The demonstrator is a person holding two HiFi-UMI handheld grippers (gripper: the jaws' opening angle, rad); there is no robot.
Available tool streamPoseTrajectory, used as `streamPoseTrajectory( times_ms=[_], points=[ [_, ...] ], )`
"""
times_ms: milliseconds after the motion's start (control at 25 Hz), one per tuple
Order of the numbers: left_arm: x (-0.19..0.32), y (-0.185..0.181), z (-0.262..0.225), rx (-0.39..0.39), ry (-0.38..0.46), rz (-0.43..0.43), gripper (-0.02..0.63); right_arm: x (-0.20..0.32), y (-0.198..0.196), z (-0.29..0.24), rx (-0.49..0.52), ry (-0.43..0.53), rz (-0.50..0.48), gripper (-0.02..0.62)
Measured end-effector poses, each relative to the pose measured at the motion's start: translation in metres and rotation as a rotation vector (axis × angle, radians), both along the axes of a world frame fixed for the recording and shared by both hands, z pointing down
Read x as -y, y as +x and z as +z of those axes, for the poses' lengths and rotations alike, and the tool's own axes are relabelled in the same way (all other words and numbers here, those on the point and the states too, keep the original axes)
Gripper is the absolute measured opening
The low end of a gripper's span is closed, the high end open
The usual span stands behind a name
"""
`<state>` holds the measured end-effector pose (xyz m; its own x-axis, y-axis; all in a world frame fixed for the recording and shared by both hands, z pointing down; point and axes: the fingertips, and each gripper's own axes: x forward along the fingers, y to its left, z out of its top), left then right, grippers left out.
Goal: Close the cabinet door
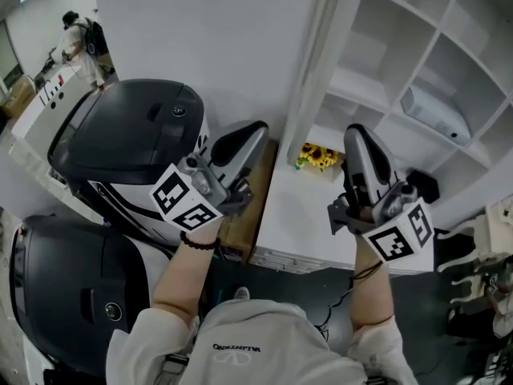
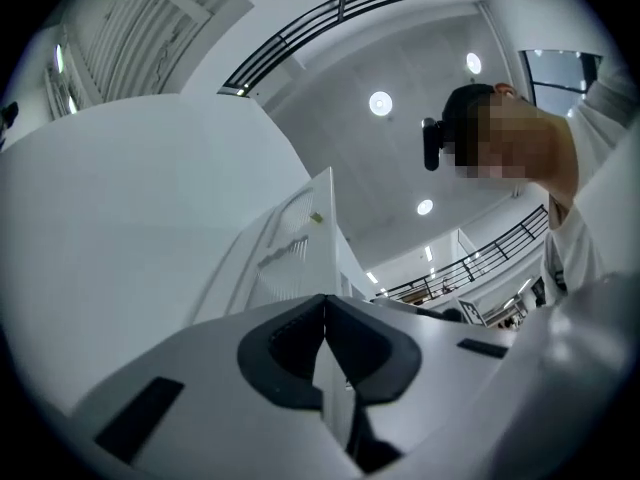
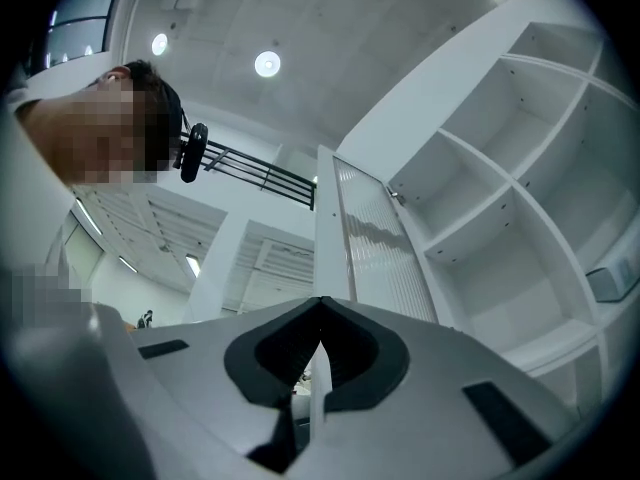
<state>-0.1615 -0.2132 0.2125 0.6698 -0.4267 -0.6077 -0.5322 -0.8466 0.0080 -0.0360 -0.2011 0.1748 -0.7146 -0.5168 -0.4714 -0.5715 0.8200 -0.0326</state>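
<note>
A white cabinet with open shelves stands at the right of the head view. Its door stands open, edge-on towards me, between my two grippers. My left gripper is raised on the door's left side, jaws shut and empty. My right gripper is raised on the door's right side, in front of the shelves, also shut and empty. In the left gripper view the shut tips point up at the door. The right gripper view shows shut tips below the door's ribbed panel and the shelves.
Two black round-lidded machines stand close at the left. Yellow flowers sit on a low shelf, and a white device lies in a compartment. A person stands far off at the top left.
</note>
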Motion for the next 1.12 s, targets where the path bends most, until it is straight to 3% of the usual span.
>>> streamPoseTrajectory(
  times_ms=[480, 720, 1120],
  points=[
    [0.028, 0.011, -0.06, -0.07, 0.082, 0.113, 0.005, 0.019, -0.01, -0.031, -0.009, 0.067, -0.041, 0.011],
    [0.045, 0.017, -0.099, -0.107, 0.113, 0.148, 0.059, 0.034, -0.009, -0.056, 0.01, 0.085, -0.091, 0.011],
    [0.053, 0.027, -0.14, -0.133, 0.152, 0.272, 0.094, 0.041, -0.017, -0.076, 0.013, 0.118, -0.144, 0.011]
  ],
)
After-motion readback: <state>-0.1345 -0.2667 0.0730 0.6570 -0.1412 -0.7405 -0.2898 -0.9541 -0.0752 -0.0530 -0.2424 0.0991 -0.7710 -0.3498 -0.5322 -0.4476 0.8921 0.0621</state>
